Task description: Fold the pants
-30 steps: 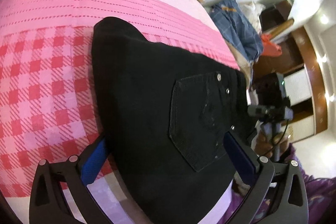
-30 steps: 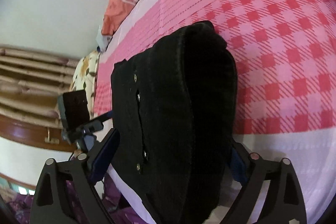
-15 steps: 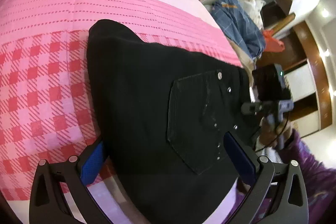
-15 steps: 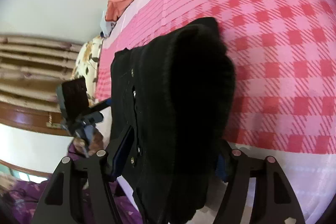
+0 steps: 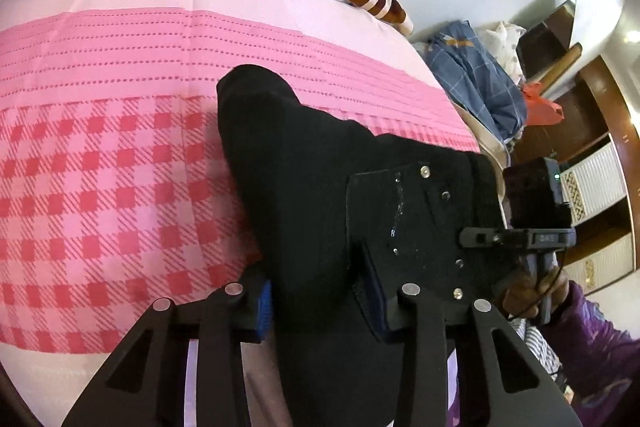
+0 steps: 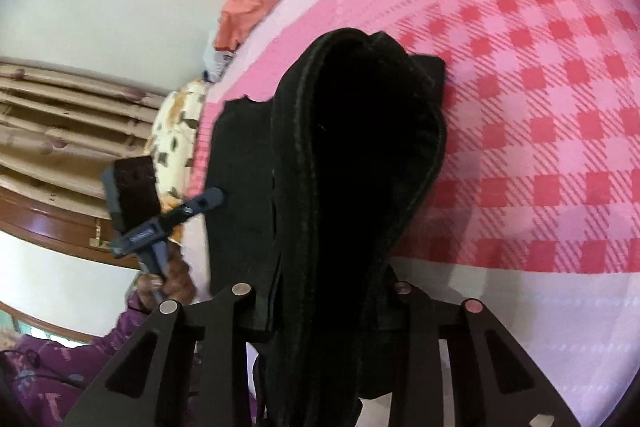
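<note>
The black pants (image 5: 320, 179) lie already folded into a short bundle on the pink checked bedsheet (image 5: 100, 187), near its edge, back pocket (image 5: 404, 223) up. Prob. one more fold or a lift is left. Left gripper (image 5: 320, 291) and right gripper (image 6: 324, 303) both are closing on the near end of the pants, fabric betw. the pads. Vs. 1 s ago, both jaws were much wider.
</note>
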### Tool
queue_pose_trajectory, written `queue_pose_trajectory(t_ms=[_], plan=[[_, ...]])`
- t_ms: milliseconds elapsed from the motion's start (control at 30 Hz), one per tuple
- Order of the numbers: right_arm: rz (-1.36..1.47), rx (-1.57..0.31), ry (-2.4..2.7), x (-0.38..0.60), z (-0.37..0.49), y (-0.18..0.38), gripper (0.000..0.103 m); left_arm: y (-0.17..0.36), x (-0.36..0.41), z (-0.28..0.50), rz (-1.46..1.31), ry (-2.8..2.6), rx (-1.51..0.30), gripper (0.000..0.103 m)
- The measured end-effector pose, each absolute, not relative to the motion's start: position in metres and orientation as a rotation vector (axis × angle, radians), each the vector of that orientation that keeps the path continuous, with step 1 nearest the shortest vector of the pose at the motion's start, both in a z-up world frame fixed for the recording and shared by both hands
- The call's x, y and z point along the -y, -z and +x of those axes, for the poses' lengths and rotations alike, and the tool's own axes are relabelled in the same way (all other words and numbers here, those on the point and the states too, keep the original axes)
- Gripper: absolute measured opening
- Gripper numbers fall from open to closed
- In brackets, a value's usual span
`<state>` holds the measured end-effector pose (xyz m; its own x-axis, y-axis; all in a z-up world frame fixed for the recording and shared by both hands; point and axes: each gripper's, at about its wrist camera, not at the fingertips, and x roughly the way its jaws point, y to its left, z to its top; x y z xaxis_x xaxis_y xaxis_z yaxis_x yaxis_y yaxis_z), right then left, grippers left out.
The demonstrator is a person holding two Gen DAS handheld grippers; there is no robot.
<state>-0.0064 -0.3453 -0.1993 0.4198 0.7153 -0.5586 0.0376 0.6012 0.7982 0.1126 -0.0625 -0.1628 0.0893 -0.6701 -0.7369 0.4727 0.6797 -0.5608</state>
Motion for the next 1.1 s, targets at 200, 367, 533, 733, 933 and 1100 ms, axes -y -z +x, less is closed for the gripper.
queue_pose_trajectory(t_ms=[200, 367, 533, 733, 933, 1100], plan=[[0.795, -1.088, -0.467, 0.352, -0.012, 0.196, 0.055, 0.175, 0.052, 0.120, -0.195, 0.856, -1.260, 0.048], [0.882, -1.051, -0.497, 0.361, -0.013, 0.199, 0.070, 0.185, 0.052, 0.121, -0.192, 0.883, -1.303, 0.070], [0.810, -1.056, -0.532, 0.333, -0.002, 0.194, 0.067, 0.185, 0.066, 0.123, -0.220, 0.924, -1.317, 0.075], [0.852, -1.047, -0.502, 0.330, -0.012, 0.196, 0.031, 0.176, 0.076, 0.119, -0.156, 0.838, -1.236, 0.034], [0.915, -0.990, -0.541, 0.320, -0.022, 0.184, 0.030, 0.146, 0.077, 0.098, -0.060, 0.777, -1.116, 0.026], [0.937, -0.952, -0.576, 0.302, -0.021, 0.174, 0.030, 0.127, 0.061, 0.098, -0.059, 0.733, -1.066, 0.026]])
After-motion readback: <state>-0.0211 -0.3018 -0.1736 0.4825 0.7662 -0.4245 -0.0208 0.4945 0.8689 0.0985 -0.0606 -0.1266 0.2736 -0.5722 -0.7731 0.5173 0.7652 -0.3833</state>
